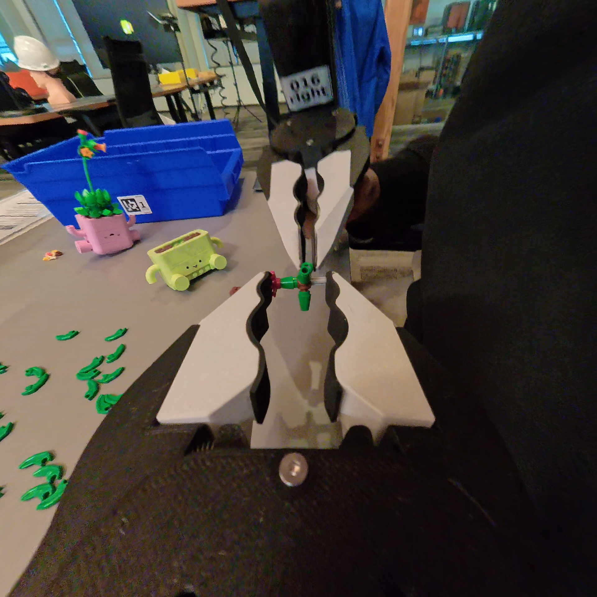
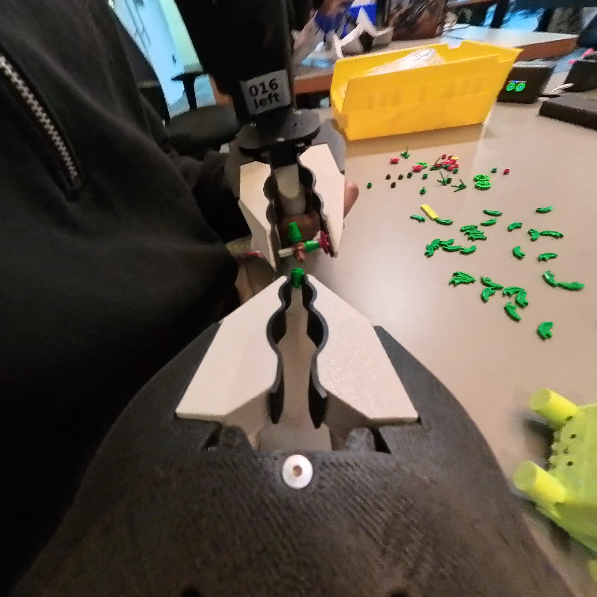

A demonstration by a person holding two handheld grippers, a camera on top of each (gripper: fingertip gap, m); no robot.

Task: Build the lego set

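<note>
My left gripper (image 1: 298, 281) is shut on a small flower stem assembly (image 1: 295, 284): a magenta flower, green cones and a brown hub on a grey bar, held crosswise between the fingertips. My right gripper (image 2: 296, 281) is shut on a single green cone piece (image 2: 296, 278) and points it at the brown hub. In the left wrist view the right gripper (image 1: 307, 263) comes down from above with the cone (image 1: 306, 268) right at the hub. In the right wrist view the left gripper (image 2: 303, 251) and assembly (image 2: 305, 246) show a small gap to the cone.
A pink pot with a tall flower (image 1: 103, 232), a lime pot on its side (image 1: 187, 258) and a blue bin (image 1: 145, 171) lie to the left. Green leaf pieces (image 2: 500, 252), small red pieces (image 2: 445, 163) and a yellow bin (image 2: 420, 87) are on the grey table. A person's black sleeve (image 2: 97, 258) is close.
</note>
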